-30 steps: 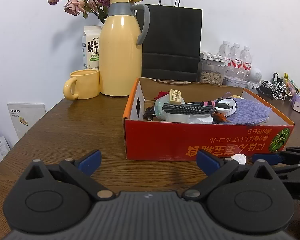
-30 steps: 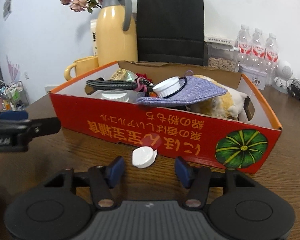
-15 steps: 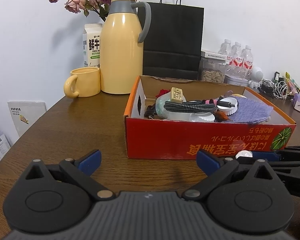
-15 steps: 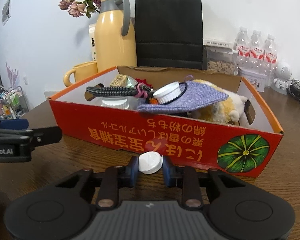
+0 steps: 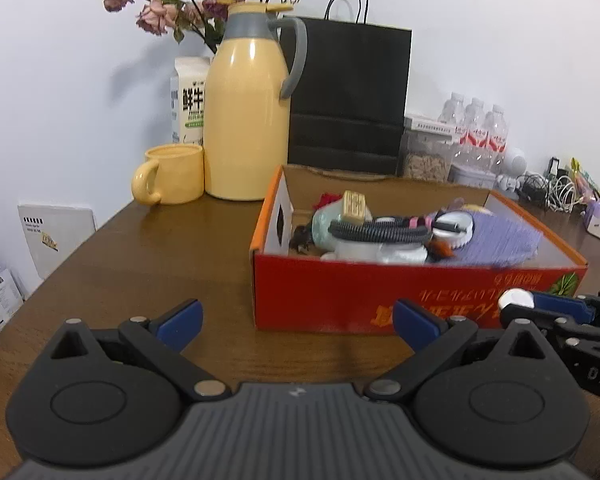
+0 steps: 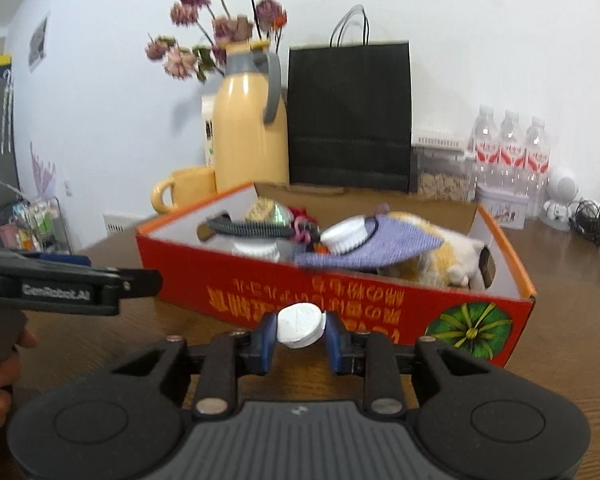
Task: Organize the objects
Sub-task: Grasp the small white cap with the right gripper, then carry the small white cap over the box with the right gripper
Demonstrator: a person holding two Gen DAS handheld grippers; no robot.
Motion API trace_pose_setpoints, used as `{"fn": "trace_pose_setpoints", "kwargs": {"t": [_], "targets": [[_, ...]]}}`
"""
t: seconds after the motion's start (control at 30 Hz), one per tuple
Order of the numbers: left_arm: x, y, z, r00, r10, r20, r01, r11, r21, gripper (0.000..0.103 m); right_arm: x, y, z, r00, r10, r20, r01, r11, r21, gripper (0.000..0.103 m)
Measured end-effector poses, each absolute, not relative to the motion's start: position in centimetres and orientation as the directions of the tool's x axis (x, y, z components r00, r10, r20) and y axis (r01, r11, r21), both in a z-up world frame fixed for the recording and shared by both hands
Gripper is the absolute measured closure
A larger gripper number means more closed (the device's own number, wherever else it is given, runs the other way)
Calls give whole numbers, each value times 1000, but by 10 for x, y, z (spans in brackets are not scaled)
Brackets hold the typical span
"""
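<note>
Right gripper (image 6: 301,330): jaws closed on white cap (image 6: 301,326), gripped across rim, held above bench (image 6: 572,280) before red box (image 6: 340,292). Cap judged light, rigid, smooth; edge grip suits it. Left gripper (image 5: 296,316): jaws open, empty.

Both grippers, left gripper (image 5: 296,322) and right gripper (image 6: 301,332), are black with blue-padded jaws, silver rivets and ribbed grey bases.

"What's sitting on that brown desk (image 5: 172,256)?"

"A red cardboard box (image 5: 340,296), with a yellow jug (image 5: 246,120), yellow mug (image 5: 172,174), milk carton (image 5: 190,100) and black paper bag (image 5: 348,96) behind. Water bottles (image 6: 510,148) far right."
</note>
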State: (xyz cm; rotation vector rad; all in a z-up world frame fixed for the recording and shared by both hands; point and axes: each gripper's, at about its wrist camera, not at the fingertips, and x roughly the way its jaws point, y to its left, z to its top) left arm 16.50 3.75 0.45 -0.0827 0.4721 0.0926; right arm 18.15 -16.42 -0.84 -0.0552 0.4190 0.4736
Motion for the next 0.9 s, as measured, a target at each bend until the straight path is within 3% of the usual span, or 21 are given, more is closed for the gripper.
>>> {"fn": "trace_pose_setpoints", "kwargs": {"t": [0.57, 0.9], "targets": [[222, 8, 75, 942, 72, -327, -97, 994, -59, 0, 239, -171, 49, 883, 399, -246, -407, 913, 19, 78], [271, 6, 65, 933, 123, -338, -159, 984, -83, 0, 294, -172, 32, 892, 347, -291, -347, 936, 55, 78]]}}
